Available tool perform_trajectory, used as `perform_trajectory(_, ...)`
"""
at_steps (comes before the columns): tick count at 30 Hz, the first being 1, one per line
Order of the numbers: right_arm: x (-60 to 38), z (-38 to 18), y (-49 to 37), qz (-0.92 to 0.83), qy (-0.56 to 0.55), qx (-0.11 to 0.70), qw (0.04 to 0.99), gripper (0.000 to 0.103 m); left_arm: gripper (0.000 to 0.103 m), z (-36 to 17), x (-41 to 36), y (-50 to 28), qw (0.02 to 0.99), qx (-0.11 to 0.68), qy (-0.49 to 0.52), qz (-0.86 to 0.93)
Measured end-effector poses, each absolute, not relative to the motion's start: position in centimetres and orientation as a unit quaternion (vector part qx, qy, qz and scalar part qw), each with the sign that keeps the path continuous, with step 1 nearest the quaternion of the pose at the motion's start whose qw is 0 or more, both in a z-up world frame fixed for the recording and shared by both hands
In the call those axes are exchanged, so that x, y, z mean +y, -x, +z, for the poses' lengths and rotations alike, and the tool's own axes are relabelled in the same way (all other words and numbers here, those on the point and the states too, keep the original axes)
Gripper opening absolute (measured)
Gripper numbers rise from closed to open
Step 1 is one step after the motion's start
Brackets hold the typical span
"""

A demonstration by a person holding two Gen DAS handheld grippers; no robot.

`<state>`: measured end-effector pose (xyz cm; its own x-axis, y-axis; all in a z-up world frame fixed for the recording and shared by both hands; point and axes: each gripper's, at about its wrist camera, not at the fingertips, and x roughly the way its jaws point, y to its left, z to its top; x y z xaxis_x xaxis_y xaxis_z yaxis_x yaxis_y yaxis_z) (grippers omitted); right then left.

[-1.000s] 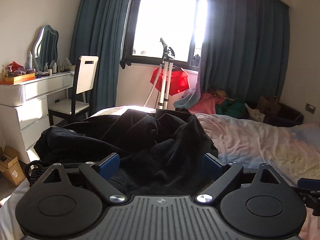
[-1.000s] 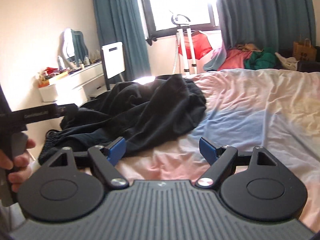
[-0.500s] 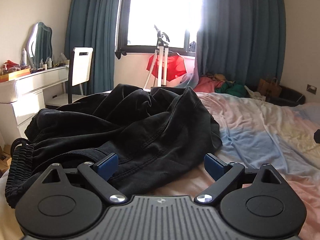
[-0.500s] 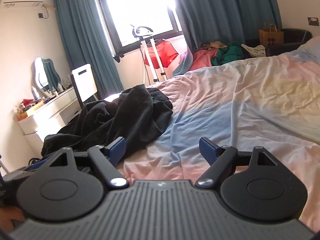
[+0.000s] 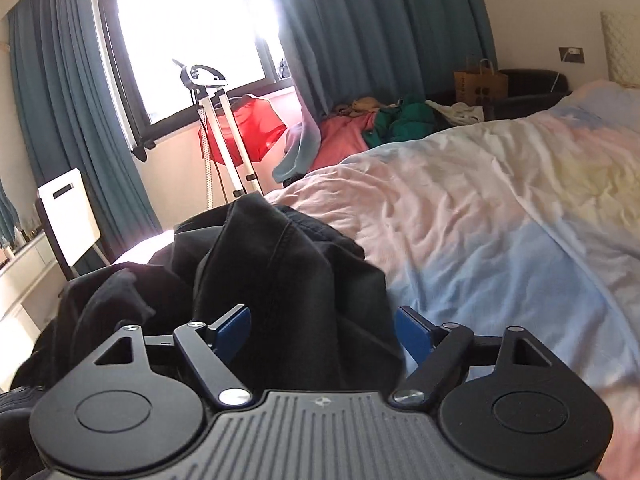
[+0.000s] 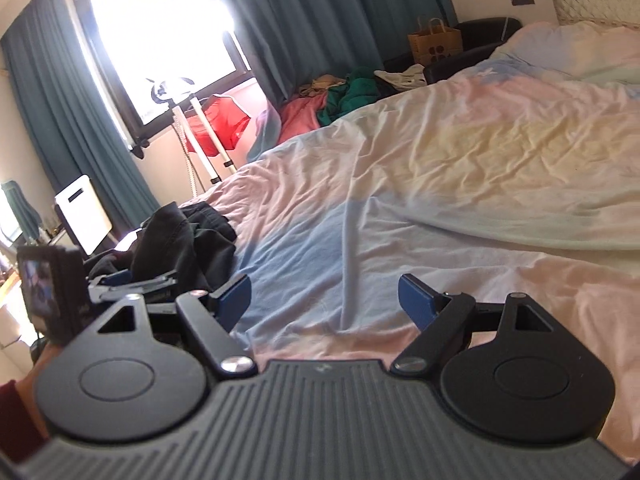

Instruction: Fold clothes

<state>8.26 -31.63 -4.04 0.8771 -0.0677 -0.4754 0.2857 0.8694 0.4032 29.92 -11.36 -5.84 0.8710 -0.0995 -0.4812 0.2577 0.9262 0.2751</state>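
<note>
I am looking along two hand-held grippers over a bed spread with a wrinkled pastel sheet of pink, blue and pale yellow [image 6: 400, 184]. The thing to fold, a crumpled black garment of heavy, stitched cloth [image 5: 280, 264], lies heaped at the bed's left edge. Nothing about it looks folded yet: it is bunched, with ridges standing up, so I judge the task barely begun, with spreading flat and every fold still left.

My left gripper [image 5: 325, 330] has its blue-tipped fingers spread wide, with the black cloth lying in the gap between them; the fingers grip nothing that I can see, though whether they touch the fabric I cannot tell. My right gripper [image 6: 326, 300] is equally wide apart and empty, poised above bare sheet, well apart from the garment.

The left view shows the garment close up, including a seam, but hides its far side. The right view shows the garment's small heap from a distance, the left gripper's body [image 6: 132, 280] beside it, and more of the bed. Both show teal curtains [image 5: 360, 32] and a bright window [image 5: 188, 28].
</note>
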Motion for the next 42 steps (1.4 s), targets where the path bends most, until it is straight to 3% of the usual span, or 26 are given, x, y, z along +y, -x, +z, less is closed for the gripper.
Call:
perform_trajectory(5,-32.9,-6.3,-12.2,-0.102,-0.255,0.252,0.928,0.082,0.08,-7.6,-16.5,-39.5,0.958,0.243,-0.133,-0.072)
perform_trajectory(12,-33.3,-9.6,-16.3,-0.091,-0.261,0.287,0.917,0.082,0.063,-12.2,-20.3,-49.7,0.941,0.306,-0.144,0.0)
perform_trajectory(15,-34.1,-11.0,-17.3,-0.091,-0.288,0.306,0.903,0.082,0.029,-13.4,-20.1,-51.1,0.937,0.313,-0.15,0.022)
perform_trajectory(16,-34.3,-11.4,-17.5,-0.092,-0.297,0.311,0.898,0.082,0.012,-13.4,-19.7,-51.0,0.94,0.309,-0.141,0.012)
perform_trajectory(17,-34.6,-11.8,-17.7,-0.094,-0.305,0.315,0.894,0.082,0.005,-13.1,-19.6,-50.7,0.943,0.302,-0.14,0.01)
perform_trajectory(22,-35.5,-11.4,-17.1,-0.127,-0.315,0.299,0.892,0.082,0.003,-9.3,-18.8,-47.6,0.957,0.256,-0.135,-0.005)
perform_trajectory(35,-37.1,-6.8,-11.7,-0.148,-0.32,0.219,0.91,0.082,0.002,9.3,-22.7,-31.0,0.964,0.151,-0.088,-0.198)
perform_trajectory(42,-41.5,-6.8,-7.5,-0.208,-0.394,0.175,0.878,0.082,0.002,11.1,-31.7,-23.8,0.922,0.168,-0.082,-0.338)
